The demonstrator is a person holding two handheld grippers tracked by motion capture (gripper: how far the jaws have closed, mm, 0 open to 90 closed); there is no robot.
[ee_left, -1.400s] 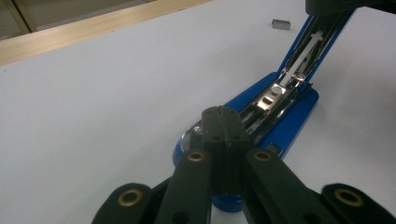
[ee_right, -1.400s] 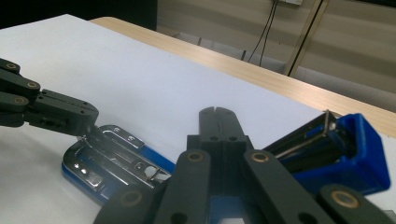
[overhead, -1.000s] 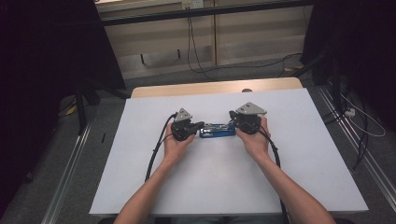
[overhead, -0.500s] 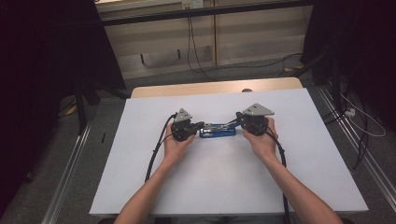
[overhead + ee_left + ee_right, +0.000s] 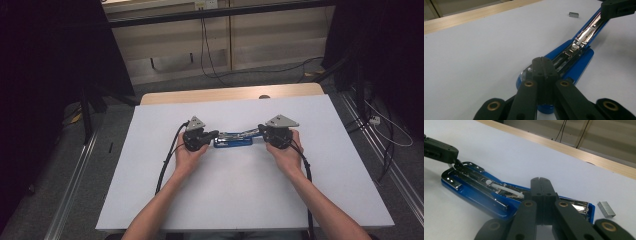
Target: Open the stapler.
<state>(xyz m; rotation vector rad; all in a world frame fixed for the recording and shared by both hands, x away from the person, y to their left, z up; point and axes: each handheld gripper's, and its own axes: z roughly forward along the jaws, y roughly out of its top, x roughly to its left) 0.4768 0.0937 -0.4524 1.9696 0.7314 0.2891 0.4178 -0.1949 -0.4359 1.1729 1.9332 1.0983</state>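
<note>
A single blue stapler (image 5: 233, 139), swung open at the middle of the white table (image 5: 240, 200), is pinned at its left end by the closed left gripper (image 5: 542, 65), while its lifted arm is seemingly clamped by the closed right gripper (image 5: 541, 185), presumably for loading. One staple strip (image 5: 606, 209) is counted just beside the stapler's right end.

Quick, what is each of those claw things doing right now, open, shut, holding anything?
Left gripper: jaws together, pinching one end of the opened blue stapler.
Right gripper: jaws together, clamped on the stapler's other end.
</note>
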